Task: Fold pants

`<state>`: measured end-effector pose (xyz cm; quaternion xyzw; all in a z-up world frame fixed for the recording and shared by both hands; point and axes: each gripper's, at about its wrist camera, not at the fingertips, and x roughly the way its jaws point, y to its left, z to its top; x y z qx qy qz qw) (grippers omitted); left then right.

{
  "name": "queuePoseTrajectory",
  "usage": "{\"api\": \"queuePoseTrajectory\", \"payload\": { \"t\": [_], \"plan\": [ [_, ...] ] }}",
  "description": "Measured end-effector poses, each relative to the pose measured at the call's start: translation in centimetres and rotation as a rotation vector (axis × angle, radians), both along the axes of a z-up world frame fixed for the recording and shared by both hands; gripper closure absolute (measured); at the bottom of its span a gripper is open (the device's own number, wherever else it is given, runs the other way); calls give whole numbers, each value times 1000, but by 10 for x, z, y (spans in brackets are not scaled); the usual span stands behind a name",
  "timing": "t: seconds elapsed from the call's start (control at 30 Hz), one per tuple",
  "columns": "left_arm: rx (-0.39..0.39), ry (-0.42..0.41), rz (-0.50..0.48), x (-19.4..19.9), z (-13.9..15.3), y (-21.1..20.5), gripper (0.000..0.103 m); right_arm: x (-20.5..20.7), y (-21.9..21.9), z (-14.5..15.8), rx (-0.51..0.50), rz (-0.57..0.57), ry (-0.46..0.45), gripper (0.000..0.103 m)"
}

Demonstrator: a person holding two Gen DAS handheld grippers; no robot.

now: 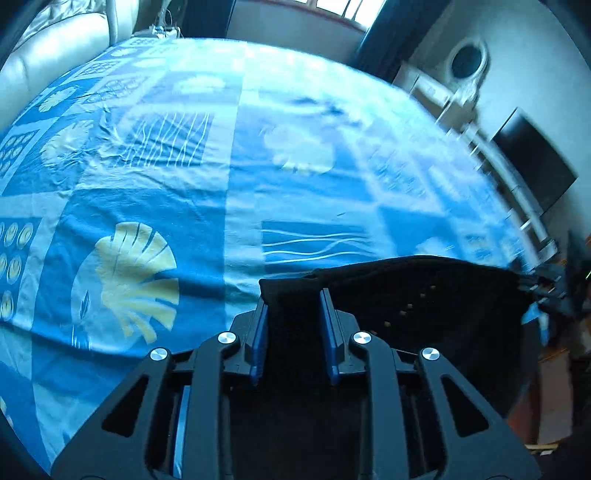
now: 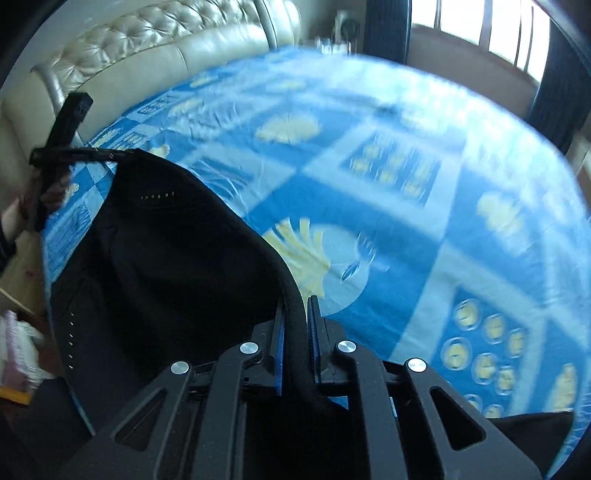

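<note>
Black fabric pants (image 2: 166, 258) held up by the waistband over the near edge of a bed, the band stretched taut between the two grippers. Long axis of the band running left to right across the foot of the bed; legs hanging down below both cameras, so leg length and hem direction cannot be told. Row of small pale dots near the band (image 1: 406, 306), too small to identify.

Left hand-held black gripper with blue pads (image 1: 293, 295) clamped on one end of the waistband, cloth filling the gap between the fingers. Right hand-held black gripper with blue pads (image 2: 295, 302) closed tight on a thick rolled edge of the same band, pads pressed against it on both sides.

Seen only from the right wrist: the open inside of the pants sagging like a pouch, the far gripper as a dark bar at upper left with a hand below it, partly cut off by the frame edge, and a second dot row lower down. Seen only from the left wrist: the band edge-on as a thin dark strip ending in a blurred dark shape at right, presumably the other gripper.

Beneath, a blue bedsheet with pale yellow shell and fish prints (image 1: 147, 184), wrinkled at left, smeared by motion blur at right. Beyond it, a cream tufted leather headboard (image 2: 155, 40), bright windows (image 2: 480, 26), and a dark flat screen (image 1: 532, 158) by the wall.
</note>
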<state>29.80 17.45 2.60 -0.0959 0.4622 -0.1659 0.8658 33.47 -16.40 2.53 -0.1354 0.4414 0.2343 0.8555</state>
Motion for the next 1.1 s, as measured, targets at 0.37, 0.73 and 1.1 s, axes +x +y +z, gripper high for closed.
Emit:
{"api": "queuePoseTrajectory", "payload": {
  "t": [0.37,0.73,1.1],
  "plan": [
    [-58,9,1,-131,-3,5,98,-151,20,-23,-164,31,-183,92],
    [-208,147,147,-213,-61,36,87,-209,25,-82,-323,17,-157,65],
    [-275,122,302,-252,-67,21,37,-232,-68,-65,460,-394,194,40]
  ]
}}
